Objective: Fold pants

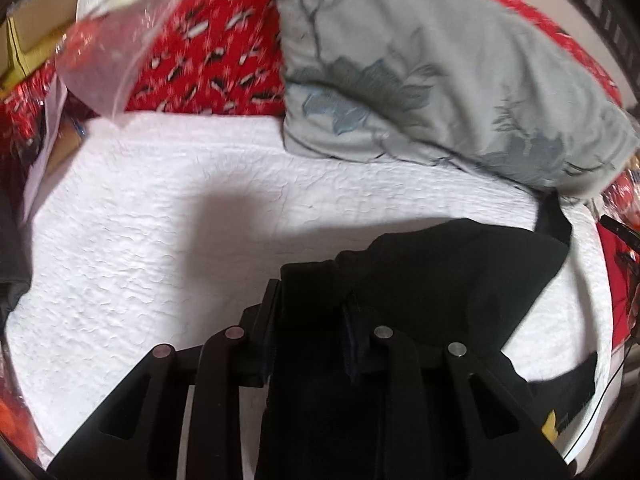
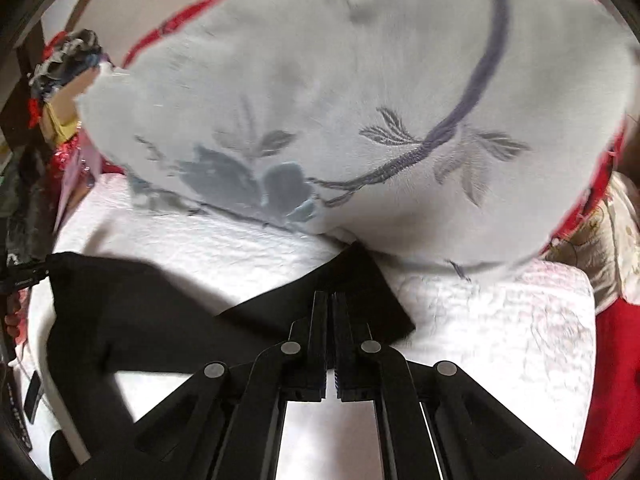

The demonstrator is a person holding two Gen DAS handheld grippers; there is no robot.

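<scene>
The black pants (image 1: 460,280) lie on a white quilted bed cover (image 1: 160,240). My left gripper (image 1: 312,292) is shut on a thick bunch of the pants fabric and holds it lifted above the cover. The rest of the pants trails off to the right. In the right wrist view the pants (image 2: 132,312) stretch from the left edge to a strip end (image 2: 360,280) near the pillow. My right gripper (image 2: 331,300) is shut on that strip of the pants, fingers nearly together, low over the cover (image 2: 500,340).
A grey flowered pillow (image 1: 420,60) (image 2: 340,100) lies at the back of the bed. A red patterned blanket (image 1: 208,40) and a clear plastic bag (image 1: 108,52) sit at the back left. Cardboard boxes (image 1: 36,28) stand beyond the left edge.
</scene>
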